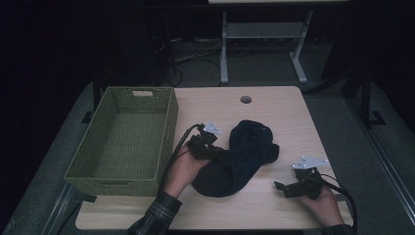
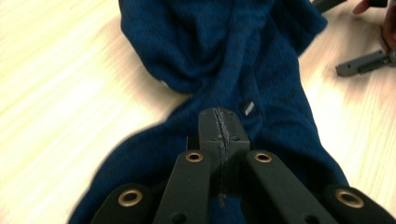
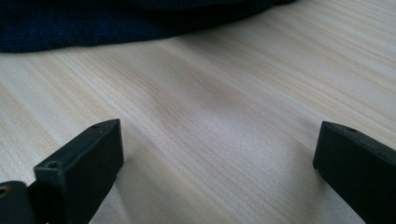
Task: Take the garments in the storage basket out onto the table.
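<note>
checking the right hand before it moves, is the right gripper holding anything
No, the right gripper has its jaws wide apart over bare table, short of the dark blue garment.

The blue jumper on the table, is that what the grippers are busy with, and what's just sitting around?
Part of the job:
- dark blue jumper
- left hand-held gripper, pinched shut on the jumper
- right hand-held gripper, open, resting on the table

Maybe next, or just lying about:
- green woven basket, empty
</note>
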`<state>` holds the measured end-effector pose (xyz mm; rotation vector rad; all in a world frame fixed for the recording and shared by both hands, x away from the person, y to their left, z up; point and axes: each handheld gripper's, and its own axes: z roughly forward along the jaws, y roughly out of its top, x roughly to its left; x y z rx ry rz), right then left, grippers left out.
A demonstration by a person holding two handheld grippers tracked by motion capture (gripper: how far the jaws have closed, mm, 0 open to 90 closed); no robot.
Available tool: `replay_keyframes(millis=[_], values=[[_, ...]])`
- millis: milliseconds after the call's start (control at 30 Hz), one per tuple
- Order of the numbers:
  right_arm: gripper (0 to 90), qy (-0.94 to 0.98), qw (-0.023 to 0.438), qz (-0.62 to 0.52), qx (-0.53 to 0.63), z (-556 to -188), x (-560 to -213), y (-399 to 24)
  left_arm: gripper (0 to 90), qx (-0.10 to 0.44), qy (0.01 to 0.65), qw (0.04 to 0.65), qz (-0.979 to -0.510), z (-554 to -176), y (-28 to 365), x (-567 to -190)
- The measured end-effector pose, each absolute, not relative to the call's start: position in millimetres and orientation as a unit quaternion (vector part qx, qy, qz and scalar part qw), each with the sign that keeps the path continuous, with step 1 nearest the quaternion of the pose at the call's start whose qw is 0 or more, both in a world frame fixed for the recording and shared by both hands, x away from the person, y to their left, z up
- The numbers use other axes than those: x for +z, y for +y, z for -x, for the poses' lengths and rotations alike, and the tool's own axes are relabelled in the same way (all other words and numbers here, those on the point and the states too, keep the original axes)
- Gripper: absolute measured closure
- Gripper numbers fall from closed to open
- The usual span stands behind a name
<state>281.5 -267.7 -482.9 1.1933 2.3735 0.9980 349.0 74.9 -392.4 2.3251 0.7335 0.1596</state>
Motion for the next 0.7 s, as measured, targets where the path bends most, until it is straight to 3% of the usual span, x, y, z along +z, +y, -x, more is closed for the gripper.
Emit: replay_keyframes(millis=[700], values=[[1.3, 0.827, 0.151, -0.415, 0.348, -281.6, -482.9, -267.7, 89.8, 0.044, 0.309, 0.276, -0.909, -330.5, 90.8, -439.4]])
